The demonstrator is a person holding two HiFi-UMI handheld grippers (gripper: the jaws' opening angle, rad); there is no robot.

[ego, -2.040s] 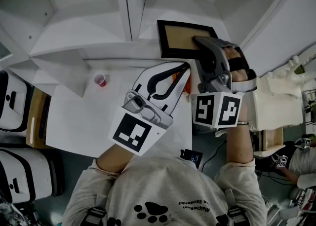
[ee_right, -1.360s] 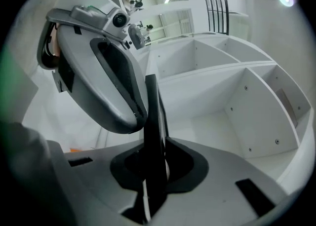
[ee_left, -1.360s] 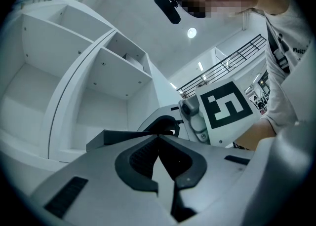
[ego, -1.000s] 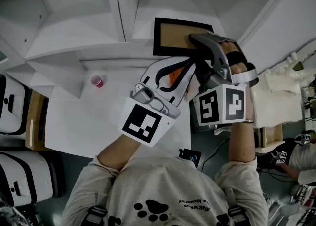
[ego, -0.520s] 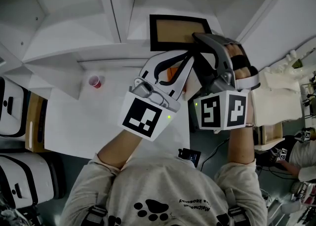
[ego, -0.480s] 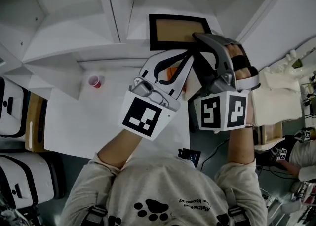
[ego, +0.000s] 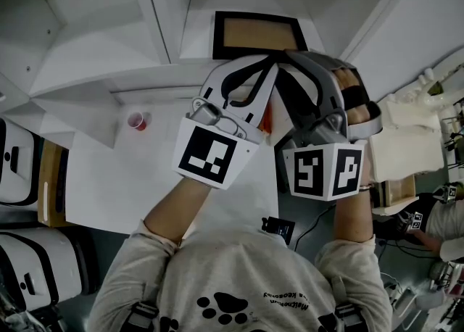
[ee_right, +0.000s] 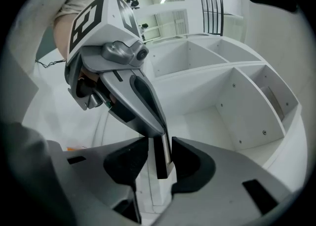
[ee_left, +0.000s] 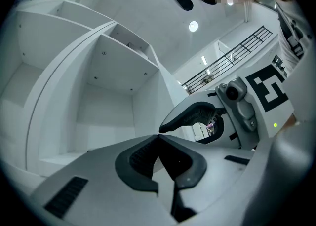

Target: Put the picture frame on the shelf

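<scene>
Well, the placing step looks nearly finished to me: the picture frame (ego: 254, 33) stands back in a compartment of the shelf (ego: 101, 55). The right tool (ee_right: 160, 141) pinches its lower edge between its jaws, while the left tool (ee_left: 159, 137) is closed on nothing just beside it. Next, I'd say, the right jaws need to part and back straight out without tipping it; two seconds ago the frame sat slightly askew and the left tool hung lower, short of it.
</scene>
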